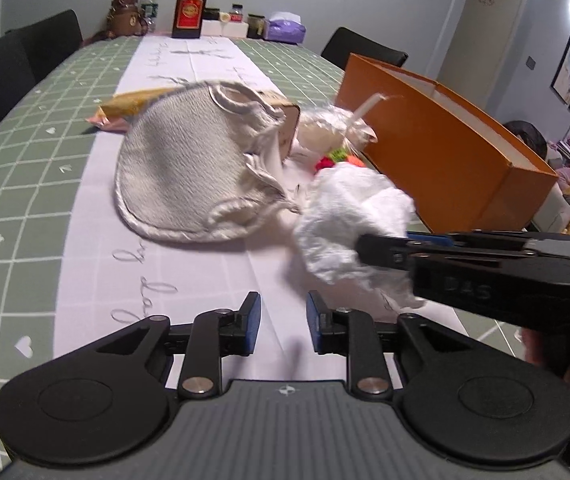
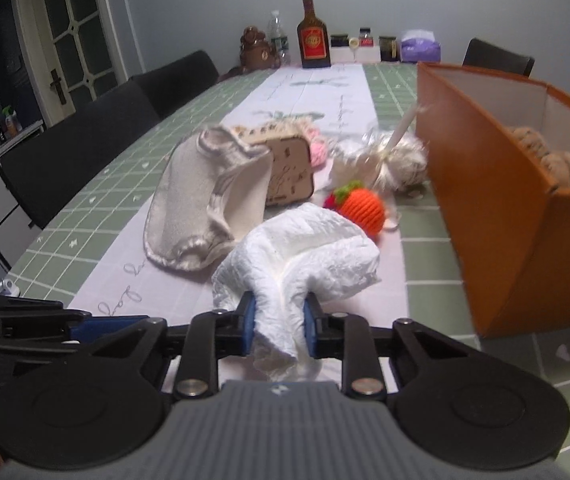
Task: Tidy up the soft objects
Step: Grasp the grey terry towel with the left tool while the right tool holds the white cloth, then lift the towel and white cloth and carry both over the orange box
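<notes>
The right gripper [image 2: 278, 326] points down toward 12 o'clock, its blue fingers [image 2: 247, 326] pinching a bunched fold of the crumpled white cloth [image 2: 309, 248], which sits low over the surface [image 2: 425, 280]. The left gripper [image 1: 284, 322] hangs with its fingers narrowly parted and bare. At 2 o'clock the orange box [image 2: 497, 208] holds a beige plush [image 2: 541, 152]. A grey knit piece [image 2: 189, 216] lies at 10 o'clock.

The right tool [image 2: 279, 330] pinches a crumpled white cloth [image 2: 309, 248] beside the orange box [image 2: 497, 216].
</notes>
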The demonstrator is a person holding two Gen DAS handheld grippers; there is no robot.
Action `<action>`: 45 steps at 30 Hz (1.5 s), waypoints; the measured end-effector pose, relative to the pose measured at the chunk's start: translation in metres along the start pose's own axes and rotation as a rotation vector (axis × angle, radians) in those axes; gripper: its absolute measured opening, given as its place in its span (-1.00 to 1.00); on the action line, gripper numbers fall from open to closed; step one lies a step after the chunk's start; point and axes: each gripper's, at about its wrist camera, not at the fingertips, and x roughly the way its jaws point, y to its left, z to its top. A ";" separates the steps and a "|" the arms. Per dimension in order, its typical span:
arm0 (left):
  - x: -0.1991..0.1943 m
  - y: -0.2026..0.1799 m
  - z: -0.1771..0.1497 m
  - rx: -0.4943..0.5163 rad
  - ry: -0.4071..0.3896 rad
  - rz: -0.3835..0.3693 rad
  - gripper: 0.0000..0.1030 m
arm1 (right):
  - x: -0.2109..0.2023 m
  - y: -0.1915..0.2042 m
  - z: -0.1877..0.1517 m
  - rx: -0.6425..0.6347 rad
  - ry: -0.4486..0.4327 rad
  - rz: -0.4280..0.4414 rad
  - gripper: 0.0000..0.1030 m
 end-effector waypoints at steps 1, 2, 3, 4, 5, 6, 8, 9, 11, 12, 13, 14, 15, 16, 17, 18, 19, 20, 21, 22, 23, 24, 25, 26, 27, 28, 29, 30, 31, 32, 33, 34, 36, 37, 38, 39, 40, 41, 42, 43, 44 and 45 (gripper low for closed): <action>0.001 0.000 0.003 -0.004 -0.011 0.009 -0.27 | -0.002 -0.002 0.002 -0.006 -0.011 -0.005 -0.55; 0.002 0.000 0.006 -0.009 -0.023 0.019 -0.08 | -0.003 -0.003 0.005 -0.012 -0.020 -0.009 -0.55; 0.003 0.001 0.010 -0.016 -0.038 0.030 0.15 | -0.003 -0.005 0.007 -0.016 -0.024 -0.015 -0.55; 0.004 0.001 0.013 -0.020 -0.057 0.043 0.22 | -0.003 -0.006 0.009 -0.019 -0.028 -0.020 -0.55; 0.006 0.001 0.017 -0.018 -0.076 0.059 0.31 | -0.003 -0.008 0.011 -0.021 -0.034 -0.028 -0.55; 0.008 0.000 0.021 -0.009 -0.091 0.080 0.40 | -0.002 -0.009 0.012 -0.021 -0.037 -0.031 -0.55; 0.013 0.000 0.028 0.008 -0.115 0.125 0.53 | -0.001 -0.012 0.015 -0.019 -0.041 -0.013 -0.55; 0.016 0.000 0.031 0.010 -0.125 0.138 0.58 | 0.001 -0.012 0.018 -0.021 -0.042 -0.005 -0.55; 0.022 0.003 0.036 0.006 -0.133 0.142 0.65 | 0.004 -0.010 0.022 -0.039 -0.052 -0.002 -0.55; 0.026 0.005 0.039 -0.004 -0.133 0.141 0.69 | 0.007 -0.009 0.023 -0.048 -0.050 -0.006 -0.55; 0.030 0.008 0.040 -0.023 -0.127 0.145 0.70 | 0.011 -0.008 0.023 -0.055 -0.041 -0.008 -0.55; 0.034 0.011 0.042 -0.043 -0.122 0.150 0.70 | 0.015 -0.008 0.024 -0.054 -0.030 -0.006 -0.55; 0.037 0.015 0.042 -0.068 -0.118 0.153 0.70 | 0.019 -0.008 0.023 -0.052 -0.019 0.000 -0.55; 0.041 0.019 0.043 -0.087 -0.115 0.154 0.70 | 0.022 -0.009 0.022 -0.052 -0.012 0.002 -0.54; 0.044 0.022 0.044 -0.105 -0.109 0.157 0.70 | 0.025 -0.009 0.021 -0.052 -0.005 0.002 -0.54; 0.048 0.024 0.045 -0.115 -0.102 0.160 0.70 | 0.028 -0.009 0.020 -0.050 0.002 0.003 -0.54; 0.049 0.026 0.044 -0.117 -0.098 0.156 0.70 | 0.030 -0.010 0.020 -0.046 0.005 0.008 -0.54; 0.052 0.027 0.044 -0.113 -0.094 0.152 0.70 | 0.033 -0.010 0.020 -0.045 0.008 0.012 -0.54; 0.056 0.027 0.045 -0.106 -0.088 0.158 0.70 | 0.035 -0.009 0.020 -0.048 0.010 0.013 -0.54; 0.059 0.028 0.045 -0.101 -0.084 0.182 0.70 | 0.036 -0.009 0.021 -0.055 0.011 0.015 -0.54; 0.060 0.027 0.045 -0.098 -0.087 0.205 0.70 | 0.038 -0.008 0.021 -0.062 0.013 0.018 -0.54; 0.061 0.028 0.044 -0.096 -0.092 0.228 0.70 | 0.039 -0.006 0.021 -0.069 0.018 0.019 -0.54; 0.062 0.028 0.044 -0.095 -0.095 0.247 0.70 | 0.040 -0.006 0.020 -0.073 0.023 0.019 -0.54; 0.063 0.028 0.044 -0.097 -0.092 0.252 0.70 | 0.041 -0.005 0.019 -0.076 0.029 0.020 -0.54; 0.064 0.030 0.044 -0.105 -0.087 0.248 0.65 | 0.043 -0.005 0.018 -0.078 0.035 0.022 -0.54; 0.066 0.032 0.045 -0.125 -0.077 0.241 0.59 | 0.044 -0.004 0.017 -0.078 0.039 0.027 -0.54; 0.066 0.033 0.045 -0.136 -0.081 0.240 0.46 | 0.045 -0.003 0.016 -0.076 0.043 0.030 -0.54; 0.066 0.033 0.044 -0.137 -0.087 0.239 0.32 | 0.045 -0.003 0.015 -0.076 0.045 0.031 -0.54; 0.065 0.032 0.045 -0.131 -0.088 0.242 0.22 | 0.045 -0.002 0.015 -0.077 0.045 0.030 -0.54; 0.065 0.030 0.044 -0.122 -0.091 0.242 -0.01 | 0.045 -0.002 0.014 -0.078 0.046 0.028 -0.54; 0.065 0.029 0.044 -0.116 -0.093 0.242 -0.17 | 0.045 -0.002 0.014 -0.078 0.047 0.029 -0.54; 0.065 0.028 0.043 -0.111 -0.096 0.241 -0.23 | 0.045 -0.002 0.014 -0.078 0.047 0.029 -0.54; 0.063 0.027 0.041 -0.114 -0.102 0.238 -0.52 | 0.044 -0.003 0.014 -0.077 0.048 0.030 -0.54; 0.062 0.028 0.040 -0.125 -0.107 0.235 -0.57 | 0.044 -0.003 0.014 -0.078 0.048 0.029 -0.54; 0.060 0.028 0.039 -0.134 -0.114 0.233 -0.66 | 0.043 -0.003 0.013 -0.080 0.048 0.028 -0.54; 0.057 0.028 0.037 -0.141 -0.121 0.229 -0.72 | 0.042 -0.003 0.013 -0.084 0.047 0.027 -0.54; 0.053 0.028 0.036 -0.148 -0.130 0.226 -0.74 | 0.040 -0.002 0.012 -0.088 0.044 0.025 -0.54; 0.050 0.028 0.034 -0.153 -0.136 0.225 -0.76 | 0.038 -0.001 0.012 -0.093 0.038 0.023 -0.54; 0.045 0.027 0.033 -0.155 -0.141 0.225 -0.78 | 0.035 0.000 0.012 -0.099 0.029 0.022 -0.54; 0.040 0.027 0.031 -0.155 -0.147 0.226 -0.78 | 0.032 0.000 0.012 -0.103 0.021 0.024 -0.54; 0.035 0.025 0.030 -0.151 -0.148 0.230 -0.79 | 0.028 0.001 0.013 -0.109 0.012 0.027 -0.54; 0.030 0.022 0.028 -0.145 -0.152 0.236 -0.79 | 0.025 0.002 0.013 -0.115 0.005 0.031 -0.54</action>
